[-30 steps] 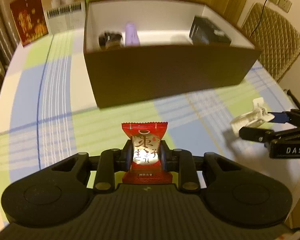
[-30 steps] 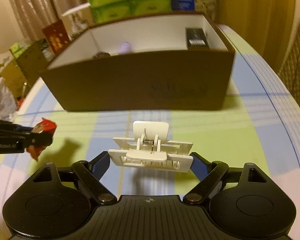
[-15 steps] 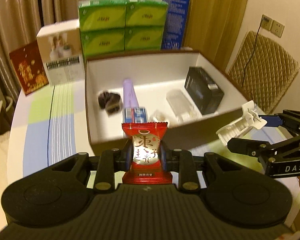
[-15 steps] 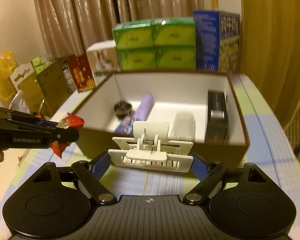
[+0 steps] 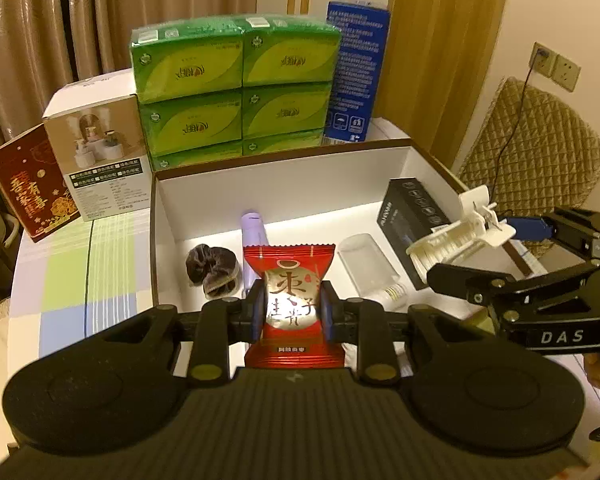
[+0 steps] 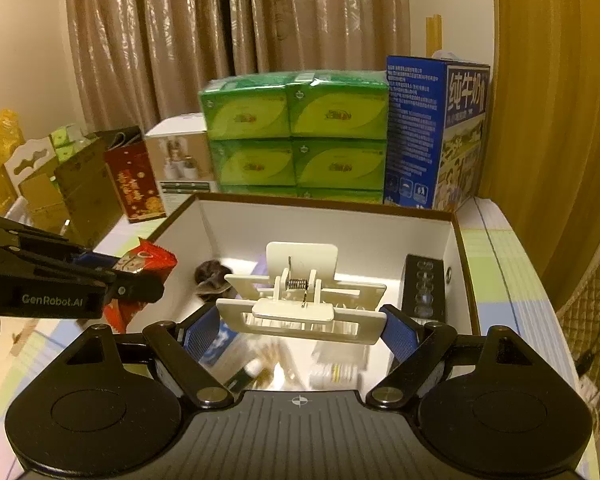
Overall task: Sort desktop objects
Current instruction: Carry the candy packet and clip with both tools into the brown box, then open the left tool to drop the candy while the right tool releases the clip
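Observation:
My left gripper (image 5: 292,312) is shut on a red snack packet (image 5: 290,276) and holds it above the near left part of the open brown box (image 5: 284,192). My right gripper (image 6: 300,328) is shut on a white plastic clip (image 6: 300,304) and holds it over the box's near middle (image 6: 340,232). The clip also shows in the left wrist view (image 5: 456,236), and the packet in the right wrist view (image 6: 144,264). Inside the box lie a dark hair tie (image 5: 210,266), a purple tube (image 5: 252,228), a clear case (image 5: 366,260) and a black box (image 5: 412,216).
Green tissue packs (image 5: 236,84), a blue milk carton (image 5: 356,68), a white product box (image 5: 96,152) and a red card box (image 5: 28,192) stand behind the brown box. A checked tablecloth (image 5: 72,272) covers the table. A quilted chair (image 5: 540,160) is at the right.
Both grippers have risen from table level and moved forward, so they now hang over the open box with their objects still held.

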